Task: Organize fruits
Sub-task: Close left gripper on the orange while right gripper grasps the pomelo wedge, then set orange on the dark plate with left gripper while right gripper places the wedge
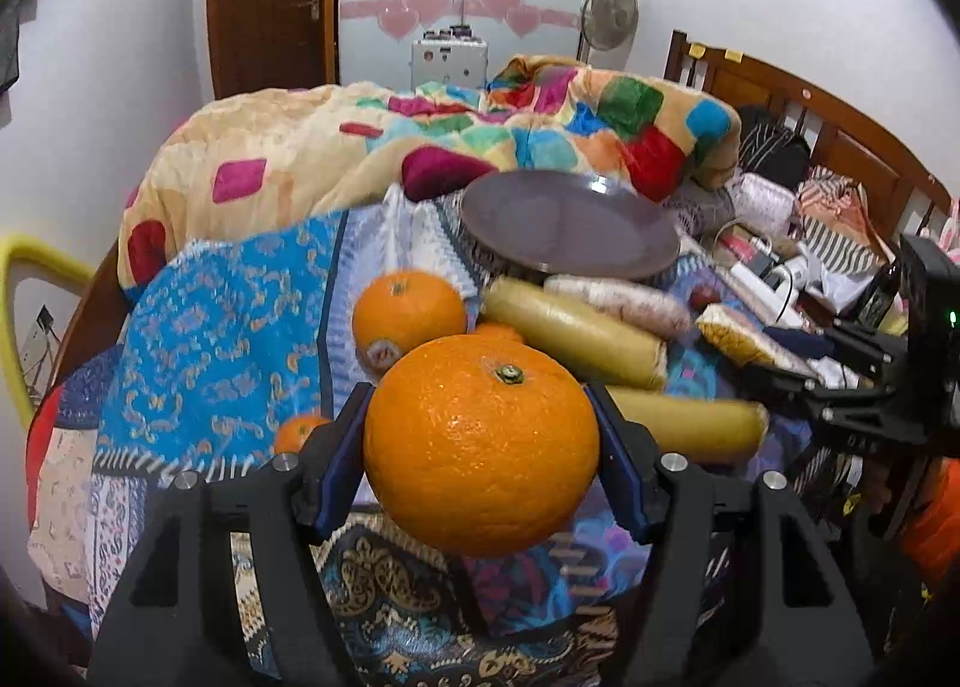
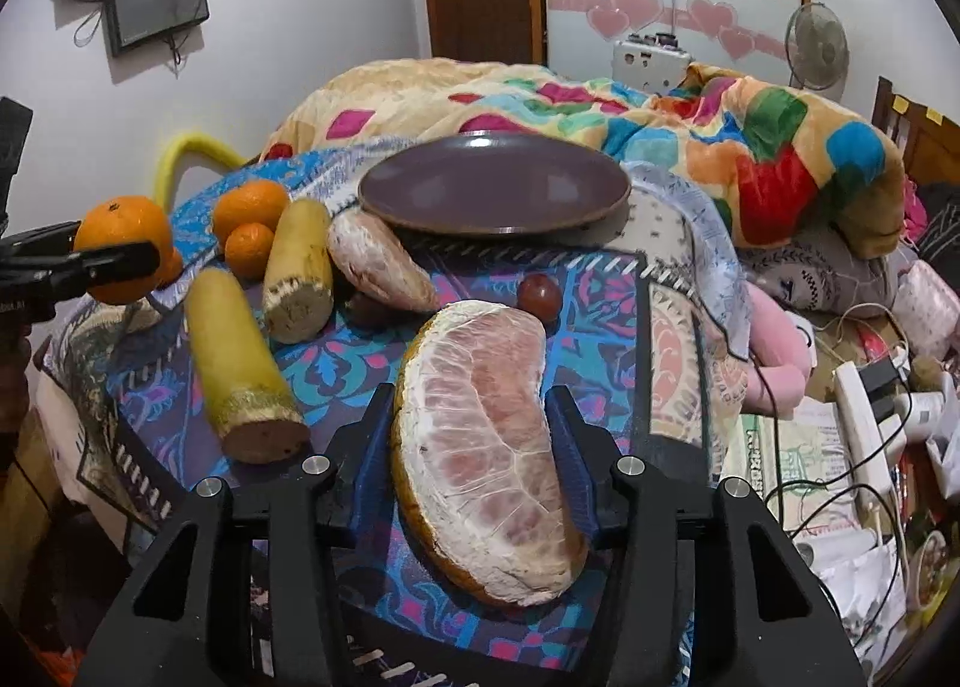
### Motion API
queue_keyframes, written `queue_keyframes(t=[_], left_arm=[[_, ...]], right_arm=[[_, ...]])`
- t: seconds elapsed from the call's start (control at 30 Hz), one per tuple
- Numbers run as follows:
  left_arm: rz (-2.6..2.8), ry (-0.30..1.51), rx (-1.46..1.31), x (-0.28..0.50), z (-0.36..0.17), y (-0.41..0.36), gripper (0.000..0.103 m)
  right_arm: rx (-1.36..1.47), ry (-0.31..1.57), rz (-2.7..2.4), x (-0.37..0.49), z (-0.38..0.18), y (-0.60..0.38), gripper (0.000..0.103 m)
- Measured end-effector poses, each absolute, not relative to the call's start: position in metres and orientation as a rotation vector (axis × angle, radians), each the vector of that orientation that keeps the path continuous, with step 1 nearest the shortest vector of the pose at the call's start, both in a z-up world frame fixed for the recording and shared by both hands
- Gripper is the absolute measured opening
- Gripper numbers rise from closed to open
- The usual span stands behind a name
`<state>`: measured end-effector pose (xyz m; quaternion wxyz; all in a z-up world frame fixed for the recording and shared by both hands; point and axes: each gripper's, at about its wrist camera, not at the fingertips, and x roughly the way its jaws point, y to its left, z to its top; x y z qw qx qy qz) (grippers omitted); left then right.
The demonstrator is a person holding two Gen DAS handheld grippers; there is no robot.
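Note:
My left gripper (image 1: 480, 435) is shut on a large orange (image 1: 480, 447) and holds it above the patterned cloth; it also shows at the left of the right wrist view (image 2: 123, 246). My right gripper (image 2: 471, 429) is shut on a peeled pomelo wedge (image 2: 486, 447). An empty purple plate (image 2: 492, 186) sits at the back of the cloth, also in the left wrist view (image 1: 570, 225). Other oranges (image 1: 408, 315) (image 2: 249, 210), two yellow cut pieces (image 2: 240, 369) (image 2: 300, 273), another pomelo piece (image 2: 381, 264) and a dark red grape (image 2: 540, 294) lie on the cloth.
A colourful blanket (image 2: 750, 147) is heaped behind the plate. Cables, a power strip (image 2: 864, 429) and papers clutter the right side. A wooden headboard (image 1: 810, 105) stands at the far right. A yellow chair frame (image 1: 36, 267) is at the left.

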<state>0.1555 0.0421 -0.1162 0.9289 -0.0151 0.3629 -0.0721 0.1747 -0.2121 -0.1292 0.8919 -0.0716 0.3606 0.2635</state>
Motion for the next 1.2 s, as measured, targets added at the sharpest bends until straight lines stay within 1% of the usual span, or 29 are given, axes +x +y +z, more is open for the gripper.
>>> queue_keyframes(t=[0.37,0.6,0.93,1.2], left_arm=[[-0.142,0.664,-0.037,0.195,-0.083,0.032,0.068],[-0.142,0.666,-0.037,0.231,-0.072,0.025,0.068],[-0.115,0.714,-0.034,0.286,-0.078,0.017,0.068],[-0.111,0.797,-0.028,0.33,-0.091,0.01,0.068]], right_arm=[[-0.118,0.587,0.499,0.191,-0.075,-0.216,0.046],[-0.099,0.529,0.481,0.216,-0.055,-0.212,0.046],[-0.099,0.519,0.47,0.254,-0.051,-0.196,0.046],[-0.111,0.573,0.458,0.296,-0.067,-0.187,0.046]])
